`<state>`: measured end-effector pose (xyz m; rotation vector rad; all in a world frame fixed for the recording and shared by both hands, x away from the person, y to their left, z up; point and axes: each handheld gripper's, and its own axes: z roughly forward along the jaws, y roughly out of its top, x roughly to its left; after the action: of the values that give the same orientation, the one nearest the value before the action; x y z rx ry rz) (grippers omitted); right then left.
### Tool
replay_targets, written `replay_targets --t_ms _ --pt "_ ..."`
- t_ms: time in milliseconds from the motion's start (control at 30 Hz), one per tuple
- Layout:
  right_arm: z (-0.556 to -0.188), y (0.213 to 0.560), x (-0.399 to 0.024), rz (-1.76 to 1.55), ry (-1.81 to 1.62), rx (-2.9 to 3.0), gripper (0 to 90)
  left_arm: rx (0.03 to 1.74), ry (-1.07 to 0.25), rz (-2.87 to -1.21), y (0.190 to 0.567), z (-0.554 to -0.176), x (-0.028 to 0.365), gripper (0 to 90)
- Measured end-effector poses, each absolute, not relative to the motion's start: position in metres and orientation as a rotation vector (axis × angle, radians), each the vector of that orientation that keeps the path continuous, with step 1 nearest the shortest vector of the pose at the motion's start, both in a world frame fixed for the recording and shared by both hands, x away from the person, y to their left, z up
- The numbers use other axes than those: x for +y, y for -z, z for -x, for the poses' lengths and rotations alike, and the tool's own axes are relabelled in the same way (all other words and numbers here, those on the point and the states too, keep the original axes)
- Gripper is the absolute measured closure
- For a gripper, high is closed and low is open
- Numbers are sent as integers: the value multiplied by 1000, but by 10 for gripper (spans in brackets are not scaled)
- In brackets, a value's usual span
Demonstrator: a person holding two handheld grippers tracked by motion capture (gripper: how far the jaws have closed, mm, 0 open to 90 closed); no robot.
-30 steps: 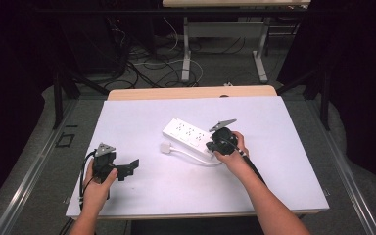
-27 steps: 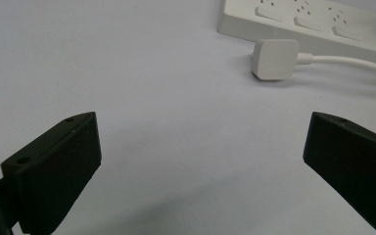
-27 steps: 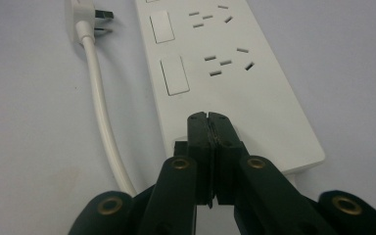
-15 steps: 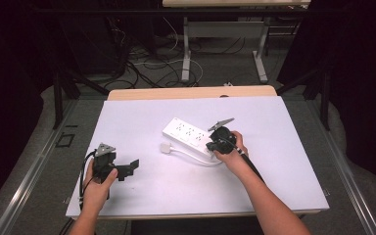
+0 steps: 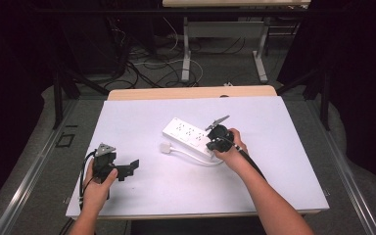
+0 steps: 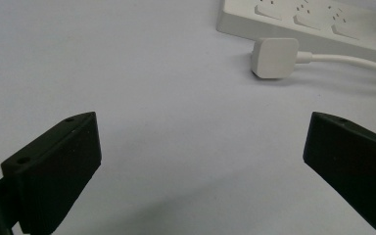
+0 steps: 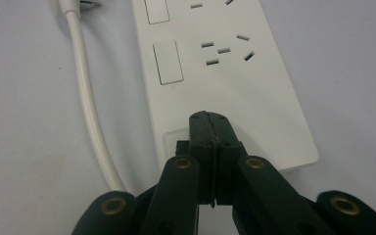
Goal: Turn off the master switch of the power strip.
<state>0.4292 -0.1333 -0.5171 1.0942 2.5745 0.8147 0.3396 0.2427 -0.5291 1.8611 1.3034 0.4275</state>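
Nothing has moved since the earlier frames; both hands, the power strip and its plug lie where they did a second ago.

By my reading the work in hand is pressing a switch at the near end of the white power strip (image 5: 192, 135); that press looks under way or just made, though whether the switch has flipped I cannot tell; the two rocker switches farther along the strip look untouched, and no plug sits in any socket, so most of whatever is to be done with the strip seems still ahead.

On the white bench (image 5: 284, 147) the strip lies a little past centre, running from about ten o'clock down to four o'clock; its own white plug (image 6: 275, 57) rests on the bench just beside the strip's near edge, at roughly seven o'clock of it, with the white cord (image 7: 89, 110) looping back toward the strip's end.

In the right gripper view the right gripper (image 7: 209, 122) has its jaws pressed fully together with nothing between them; the joined tips rest on the strip's top face at its near end, on the raised pad there.

At about eight o'clock on the bench the left gripper (image 6: 203, 161) is held well apart from the strip; its jaws stand wide, empty, over bare surface, the plug lying ahead of them at one o'clock.
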Motion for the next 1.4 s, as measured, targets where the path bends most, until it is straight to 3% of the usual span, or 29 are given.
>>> replay_targets --t_ms 533,633,933,1400 --pt "-431 517 -132 -1086 -814 2586 895 1304 -427 -1859 529 -340 243 9" --pt "-432 519 -133 -1086 -871 2560 823 1303 -429 -1862 529 -340 243 9" --pt "-429 516 -132 -1099 -806 2592 760 1308 -416 -1864 528 -340 244 9" --pt "-428 515 -137 -1186 -841 2536 532 1305 -432 -1859 529 -340 243 9"
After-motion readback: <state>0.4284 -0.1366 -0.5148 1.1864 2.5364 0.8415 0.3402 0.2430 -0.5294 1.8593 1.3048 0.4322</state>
